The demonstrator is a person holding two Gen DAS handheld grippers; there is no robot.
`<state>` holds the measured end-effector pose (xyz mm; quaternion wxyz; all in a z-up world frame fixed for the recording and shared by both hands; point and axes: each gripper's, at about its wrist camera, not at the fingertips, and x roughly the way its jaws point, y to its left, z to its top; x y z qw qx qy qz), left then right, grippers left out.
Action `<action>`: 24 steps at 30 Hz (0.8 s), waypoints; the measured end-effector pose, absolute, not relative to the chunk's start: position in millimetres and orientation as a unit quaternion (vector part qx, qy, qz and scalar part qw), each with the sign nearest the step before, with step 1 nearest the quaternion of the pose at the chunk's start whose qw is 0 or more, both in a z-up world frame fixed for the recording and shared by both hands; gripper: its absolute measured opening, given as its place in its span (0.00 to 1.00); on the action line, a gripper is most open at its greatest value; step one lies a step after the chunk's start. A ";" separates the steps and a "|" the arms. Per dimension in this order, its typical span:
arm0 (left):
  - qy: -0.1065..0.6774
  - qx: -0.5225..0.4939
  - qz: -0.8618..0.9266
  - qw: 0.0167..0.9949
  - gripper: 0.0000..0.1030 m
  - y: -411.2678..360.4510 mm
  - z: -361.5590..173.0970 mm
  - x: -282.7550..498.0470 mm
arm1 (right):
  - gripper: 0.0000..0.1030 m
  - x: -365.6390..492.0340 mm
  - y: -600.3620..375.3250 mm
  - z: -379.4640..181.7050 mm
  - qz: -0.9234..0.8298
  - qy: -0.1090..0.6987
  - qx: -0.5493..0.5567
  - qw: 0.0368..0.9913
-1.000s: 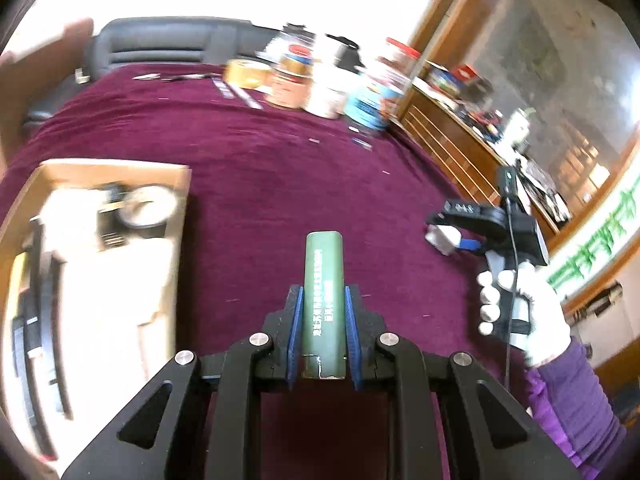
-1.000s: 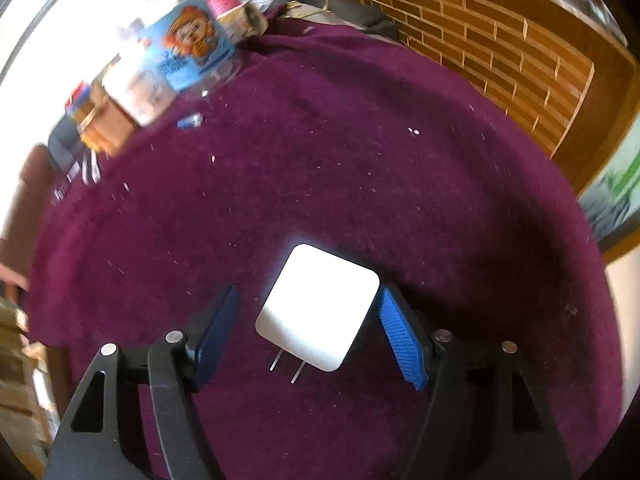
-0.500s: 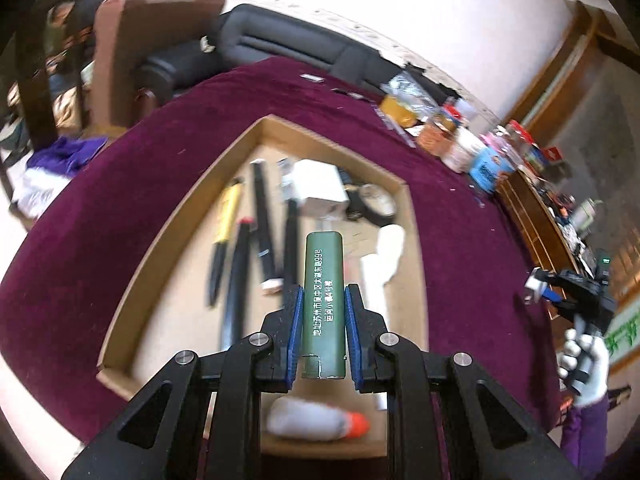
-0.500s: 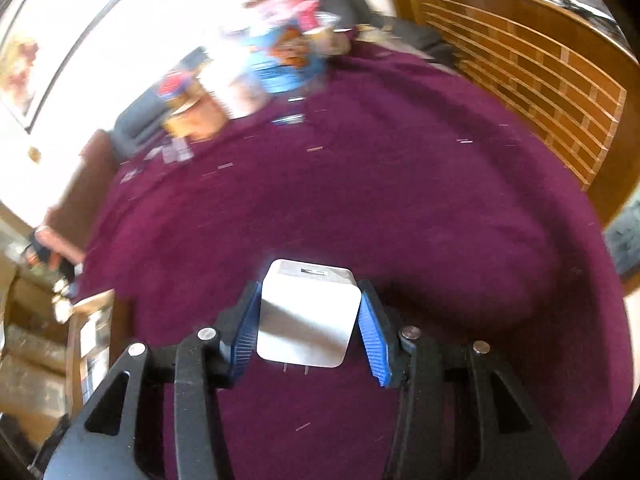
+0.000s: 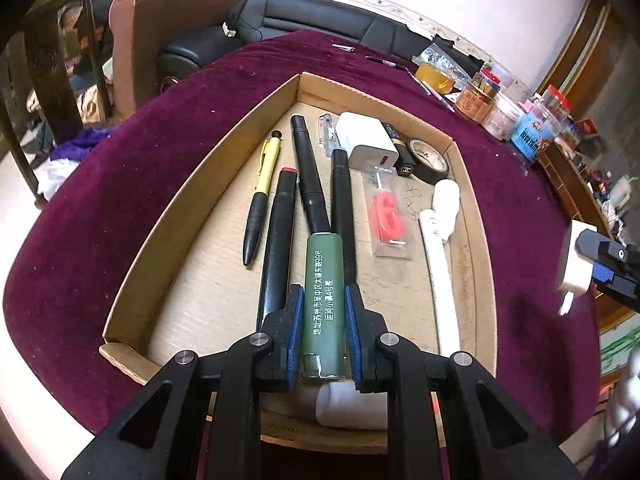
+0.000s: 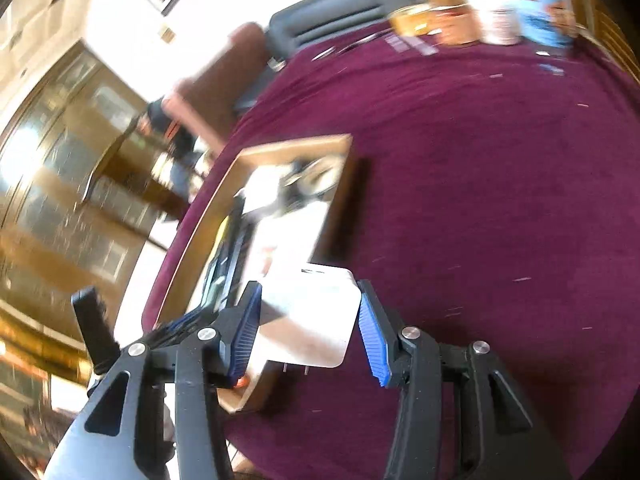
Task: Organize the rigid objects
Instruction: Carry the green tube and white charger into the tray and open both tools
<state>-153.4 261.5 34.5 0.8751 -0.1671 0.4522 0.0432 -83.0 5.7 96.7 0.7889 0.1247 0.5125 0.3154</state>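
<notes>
My left gripper (image 5: 323, 296) is shut on a green cylinder with white lettering (image 5: 324, 260), held lengthwise above the near part of the cardboard tray (image 5: 200, 184). In the tray lie a yellow pen (image 5: 264, 188), black markers (image 5: 308, 176), a white charger (image 5: 368, 140), a black tape roll (image 5: 428, 158), a red item in a packet (image 5: 388, 216) and a white tube (image 5: 440, 264). My right gripper (image 6: 310, 292) is shut on a white plug adapter (image 6: 316, 316), in the air by the tray's (image 6: 344, 184) near right corner. The adapter (image 5: 574, 264) also shows at the left wrist view's right edge.
The tray sits on a round table with a purple cloth (image 5: 140, 160). Jars, cans and a tape roll (image 5: 500, 108) crowd the far right of the table. A black sofa (image 5: 320, 20) and a brown chair (image 5: 160, 40) stand beyond the far edge. A white bottle (image 5: 348, 404) lies under my left gripper.
My left gripper carried the green cylinder from over bare cloth to above the tray. My right gripper closed on the white adapter, lifted it and swung toward the tray.
</notes>
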 end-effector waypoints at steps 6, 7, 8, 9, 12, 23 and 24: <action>0.411 -0.224 0.008 0.884 0.20 280.9 42.3 -168.8 | 0.45 -105.6 72.0 86.6 0.355 0.527 0.072 0.769; 0.398 -0.233 0.007 0.887 0.24 286.5 46.1 -172.9 | 0.45 -106.7 79.7 85.2 0.358 0.528 0.064 0.768; 0.387 -0.236 0.010 0.891 0.26 290.8 50.5 -176.9 | 0.45 -108.9 89.4 83.6 0.362 0.529 0.054 0.766; 0.370 -0.237 0.017 0.898 0.28 297.4 56.5 -183.9 | 0.45 -111.0 99.7 81.6 0.366 0.530 0.042 0.764; 0.344 -0.238 0.030 0.908 0.37 309.4 67.3 -196.9 | 0.45 -114.3 125.6 73.5 0.364 0.529 0.001 0.767; 0.211 -0.154 0.160 0.952 0.63 305.1 107.6 -242.0 | 0.45 -125.1 130.6 77.5 0.346 0.490 -0.047 0.799; 0.175 -0.138 0.186 0.957 0.77 299.8 117.2 -253.2 | 0.46 -126.2 126.1 84.6 0.346 0.475 -0.043 0.808</action>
